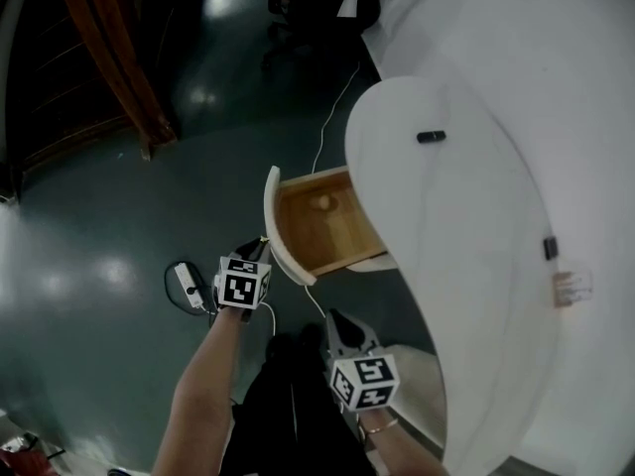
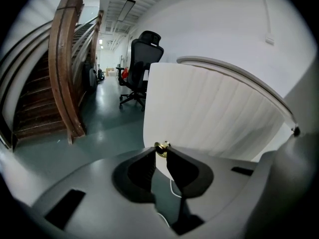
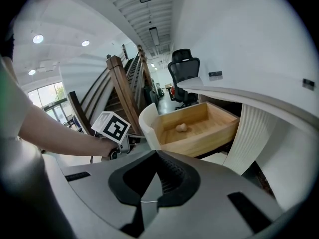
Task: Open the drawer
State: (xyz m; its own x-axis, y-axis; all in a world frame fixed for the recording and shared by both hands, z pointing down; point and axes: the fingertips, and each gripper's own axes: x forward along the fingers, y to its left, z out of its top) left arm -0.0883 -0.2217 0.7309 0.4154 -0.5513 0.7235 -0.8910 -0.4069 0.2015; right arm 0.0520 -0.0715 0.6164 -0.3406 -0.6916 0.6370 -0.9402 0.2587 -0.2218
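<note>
clamped on the brass knob (image 2: pixel 162 148) at the tips of the left gripper (image 2: pixel 160 151), drawer (image 1: pixel 278 234) straight ahead, its length in line with the jaws, already well out. jaws together, empty, on the right gripper (image 3: pixel 155 156), farther from the knob.

The drawer (image 1: pixel 322 228) is pale wood with a white ribbed front and gold knob (image 2: pixel 161 148), above a dark grey-green floor (image 1: pixel 99 216).

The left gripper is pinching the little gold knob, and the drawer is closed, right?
Not closed. The head view shows the drawer pulled out, with its wooden inside in sight. The rest is right: the left gripper is pinching the little gold knob.
</note>
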